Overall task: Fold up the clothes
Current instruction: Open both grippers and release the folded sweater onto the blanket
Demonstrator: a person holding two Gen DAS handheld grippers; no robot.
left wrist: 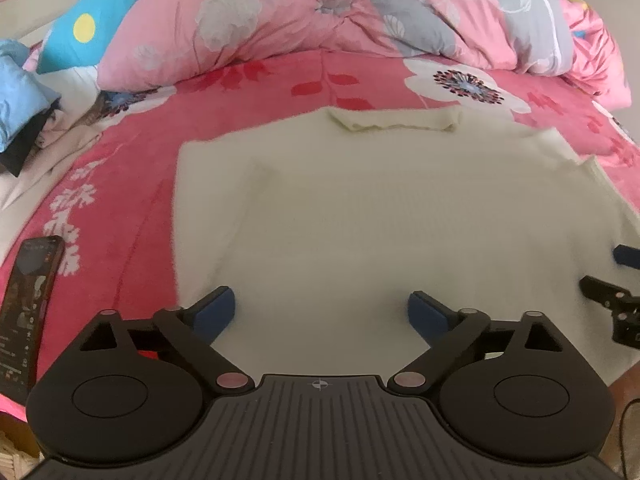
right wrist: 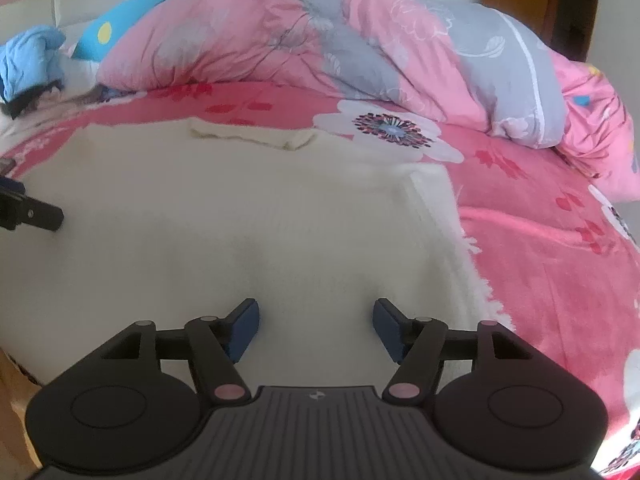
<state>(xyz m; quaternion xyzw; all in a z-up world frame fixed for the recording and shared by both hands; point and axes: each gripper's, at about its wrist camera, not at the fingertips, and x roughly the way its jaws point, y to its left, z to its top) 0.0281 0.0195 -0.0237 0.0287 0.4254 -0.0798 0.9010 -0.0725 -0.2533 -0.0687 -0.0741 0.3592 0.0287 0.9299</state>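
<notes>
a cream sweater lies spread flat on a pink floral bedsheet, its folded collar at the far edge and both sides turned in over the body. the left gripper hangs over the sweater's near part with its blue-padded jaws spread wide and nothing between them; the right gripper is also apart, somewhat less wide, empty, over the same cloth near its fringed right edge. a bunched pink and grey quilt lines the far side of the bed, with a blue patterned pillow to its left. further left sits a heap of blue and dark clothes. a phone lies on the sheet just left of the sweater, screen lit.
</notes>
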